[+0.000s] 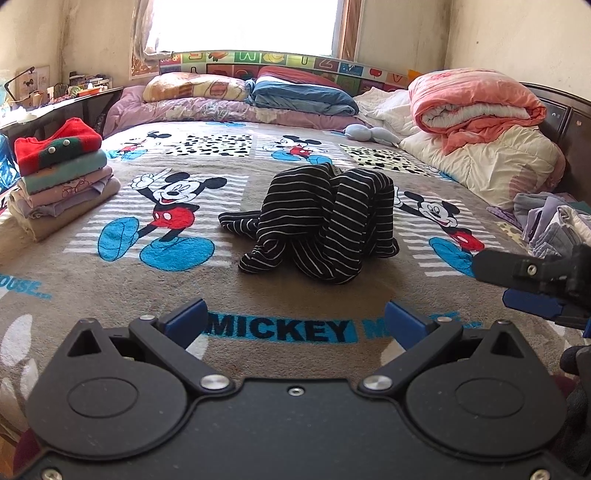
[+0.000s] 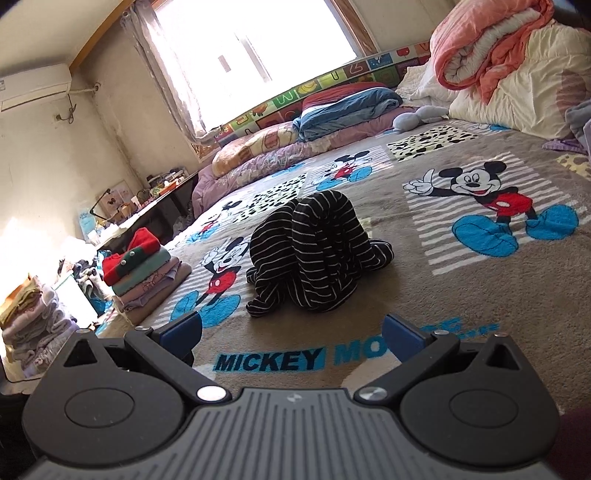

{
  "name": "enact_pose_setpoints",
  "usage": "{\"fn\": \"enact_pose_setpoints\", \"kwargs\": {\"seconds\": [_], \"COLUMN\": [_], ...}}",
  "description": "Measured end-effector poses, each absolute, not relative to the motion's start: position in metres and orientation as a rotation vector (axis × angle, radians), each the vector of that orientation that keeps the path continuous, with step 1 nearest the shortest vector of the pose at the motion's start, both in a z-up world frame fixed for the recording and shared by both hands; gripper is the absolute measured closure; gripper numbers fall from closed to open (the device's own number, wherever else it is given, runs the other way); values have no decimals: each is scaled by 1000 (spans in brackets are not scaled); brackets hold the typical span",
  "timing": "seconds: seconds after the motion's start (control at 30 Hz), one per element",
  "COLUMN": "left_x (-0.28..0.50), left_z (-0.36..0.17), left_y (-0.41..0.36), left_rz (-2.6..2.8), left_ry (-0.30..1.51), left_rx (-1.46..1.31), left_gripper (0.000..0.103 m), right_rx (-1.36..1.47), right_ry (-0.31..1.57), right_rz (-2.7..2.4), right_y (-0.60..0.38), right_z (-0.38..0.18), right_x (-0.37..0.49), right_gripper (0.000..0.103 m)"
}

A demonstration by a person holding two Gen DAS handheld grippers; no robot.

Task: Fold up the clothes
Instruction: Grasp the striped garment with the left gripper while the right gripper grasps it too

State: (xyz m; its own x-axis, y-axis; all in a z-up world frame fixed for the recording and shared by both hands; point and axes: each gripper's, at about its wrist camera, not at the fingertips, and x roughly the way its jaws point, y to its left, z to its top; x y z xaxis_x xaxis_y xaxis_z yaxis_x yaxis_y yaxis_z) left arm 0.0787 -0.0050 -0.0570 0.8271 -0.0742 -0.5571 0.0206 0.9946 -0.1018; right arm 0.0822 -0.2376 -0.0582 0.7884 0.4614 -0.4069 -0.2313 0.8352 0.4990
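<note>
I hold both the left gripper (image 1: 293,319) and right gripper (image 2: 291,328) spread empty, since the crumpled striped garment (image 1: 317,218), possibly trousers, needs spreading first

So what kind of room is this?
Most likely a home bedroom: a bed under a Mickey Mouse blanket, pillows by the window, and a stack of folded clothes.

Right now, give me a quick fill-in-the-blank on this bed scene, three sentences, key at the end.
The crumpled garment on the Mickey blanket is black with white ____.
The top item of the folded stack is mainly ____.
The left tool and right tool are both ____, holding nothing.

Missing words: stripes; red; open
</note>
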Motion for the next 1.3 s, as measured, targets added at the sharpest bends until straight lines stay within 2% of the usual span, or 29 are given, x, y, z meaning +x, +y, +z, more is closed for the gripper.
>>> {"fn": "enact_pose_setpoints", "kwargs": {"seconds": [0.4, 0.7, 0.77, 0.83, 0.93, 1.2, 1.27, 1.3], "left_x": [147, 213, 228, 243, 261, 296, 302, 304], "left_z": [-69, -66, -66, -68, -72, -82, -85, -87], "left_y": [8, 15, 16, 18, 20, 24, 21, 20], "left_rz": [-105, -152, -156, -157, -156, -188, -195, -197], "left_ry": [649, 554, 531, 524, 532, 574, 596, 609], "left_rx": [-73, -95, -115, -153, -186, -245, -248, -243], "left_gripper": [0, 2, 4, 10, 16, 20, 32, 56], "right_rx": [698, 894, 962, 1014, 1093, 1198, 1195, 1189], "right_ry": [549, 557, 519, 492, 517, 489, 493, 495], "right_rz": [377, 401, 439, 466, 472, 526, 526, 528], "right_y": [-255, -294, -301, -305, -306, -308, -307, -306], "right_z": [-111, -168, -171, -176, -191, -206, -208, -208], "right_x": [188, 241, 246, 254, 267, 273, 274, 274], "right_gripper": [0, 0, 0, 0, 0, 0, 0, 0]}}
